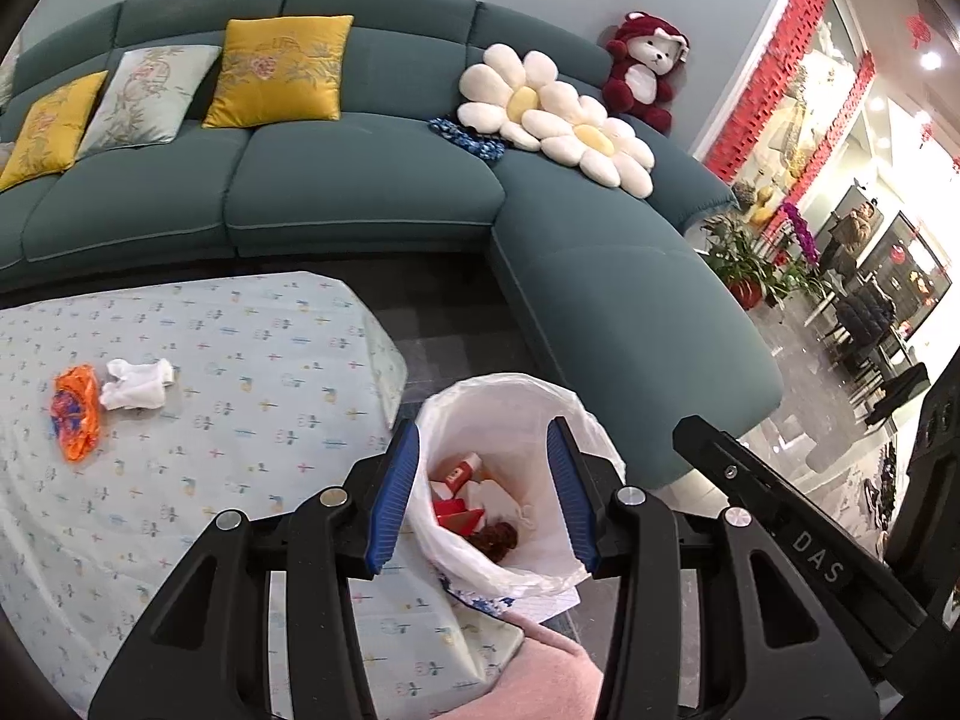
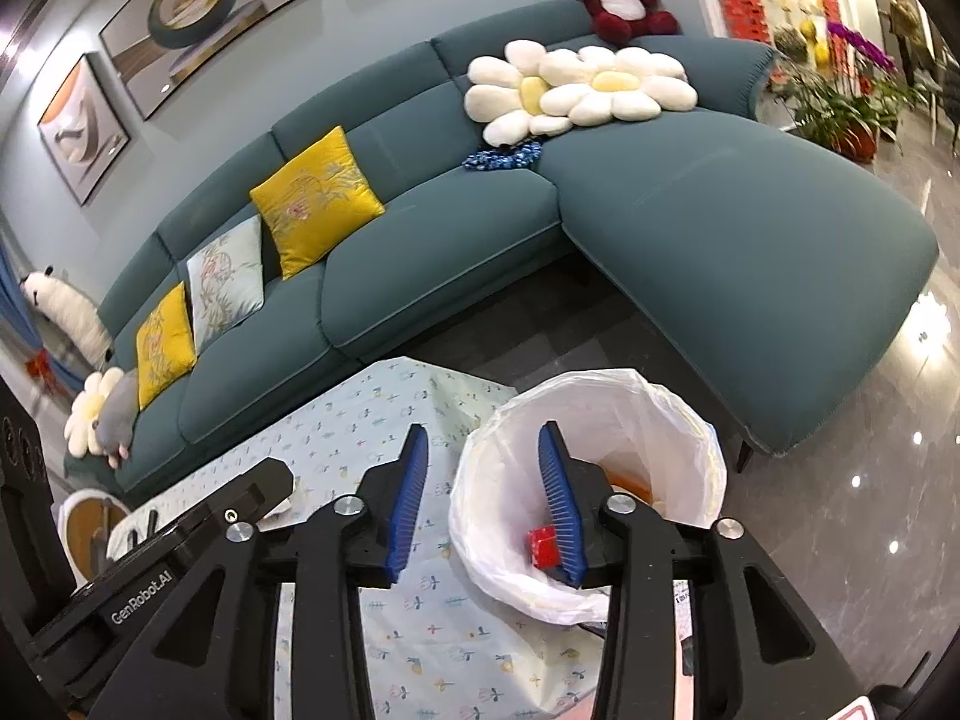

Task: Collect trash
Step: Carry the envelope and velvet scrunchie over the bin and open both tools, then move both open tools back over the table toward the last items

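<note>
A bin lined with a white plastic bag (image 1: 516, 414) stands at the table's right edge and holds red and white wrappers and brown scraps (image 1: 474, 510). My left gripper (image 1: 483, 450) is open and empty just above the bin's mouth. An orange wrapper (image 1: 75, 414) and a crumpled white tissue (image 1: 135, 390) lie on the table at the left. In the right wrist view my right gripper (image 2: 483, 450) is open and empty above the near left rim of the bin bag (image 2: 678, 420), with a red wrapper (image 2: 543, 546) inside.
The table has a pale patterned cloth (image 1: 240, 372). A teal corner sofa (image 1: 360, 180) with yellow cushions (image 1: 282, 66), flower pillows (image 1: 558, 114) and a red plush bear (image 1: 645, 69) stands behind. Potted plants (image 1: 750, 264) stand at the right on a glossy floor (image 2: 870, 510).
</note>
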Motion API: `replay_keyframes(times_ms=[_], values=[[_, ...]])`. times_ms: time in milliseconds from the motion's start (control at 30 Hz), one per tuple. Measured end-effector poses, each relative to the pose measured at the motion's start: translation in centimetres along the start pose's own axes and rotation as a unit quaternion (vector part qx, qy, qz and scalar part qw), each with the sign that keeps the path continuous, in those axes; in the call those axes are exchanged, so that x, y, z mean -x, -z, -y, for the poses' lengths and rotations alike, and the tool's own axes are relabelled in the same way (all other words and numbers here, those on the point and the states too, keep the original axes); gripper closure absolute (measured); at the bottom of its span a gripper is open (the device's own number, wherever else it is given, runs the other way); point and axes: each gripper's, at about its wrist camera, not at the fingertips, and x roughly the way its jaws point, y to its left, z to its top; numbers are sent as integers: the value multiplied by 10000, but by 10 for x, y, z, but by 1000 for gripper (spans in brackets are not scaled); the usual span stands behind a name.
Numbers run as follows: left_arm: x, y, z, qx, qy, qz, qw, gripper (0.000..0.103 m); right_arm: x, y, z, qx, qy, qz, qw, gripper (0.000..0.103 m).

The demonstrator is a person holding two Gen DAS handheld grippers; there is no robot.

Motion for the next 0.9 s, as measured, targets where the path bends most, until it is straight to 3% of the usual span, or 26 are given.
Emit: replay_keyframes(times_ms=[200, 433, 500, 733, 900], values=[[11, 5, -35, 224, -216, 25, 9995, 60, -1, 8, -27, 274, -50, -42, 9996, 61], [23, 14, -87, 517, -617, 49, 9967, 52, -12, 24, -66, 597, -110, -183, 9980, 54], [26, 18, -104, 608, -765, 51, 9952, 44, -18, 31, -78, 677, -154, -264, 9972, 54], [36, 34, -176, 1032, -1214, 12, 9872, 37, -40, 58, -123, 1008, -307, -552, 9929, 54], [39, 46, -236, 1464, -1479, -85, 9781, 33, -65, 77, -156, 1157, -376, -780, 9895, 48]])
